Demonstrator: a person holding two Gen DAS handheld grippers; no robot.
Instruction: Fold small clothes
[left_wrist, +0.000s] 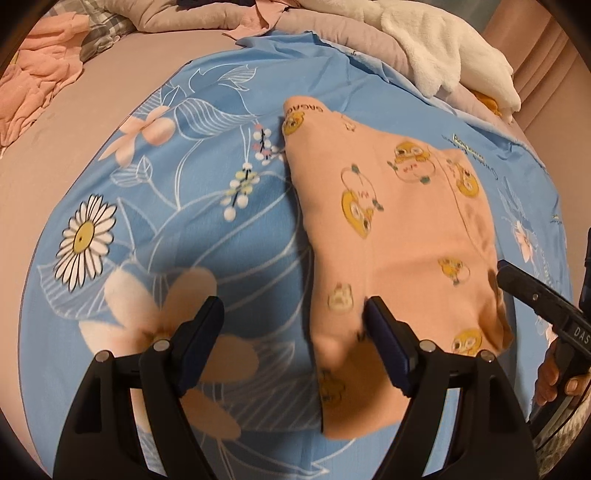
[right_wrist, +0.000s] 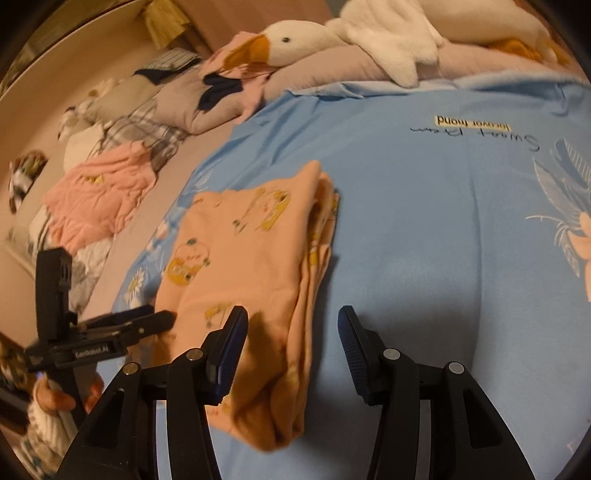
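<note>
A small peach garment with yellow cartoon prints lies folded flat on the blue floral sheet. In the right wrist view the garment shows stacked folded layers along its right edge. My left gripper is open and empty; its right finger is over the garment's near left edge, its left finger over the sheet. My right gripper is open and empty, just above the garment's near right corner. The right gripper also shows at the right edge of the left wrist view, beside the garment.
A crumpled pink garment lies on the mauve bed to the left. A white goose plush and grey-mauve quilt lie at the back. The blue sheet stretches right of the folded garment.
</note>
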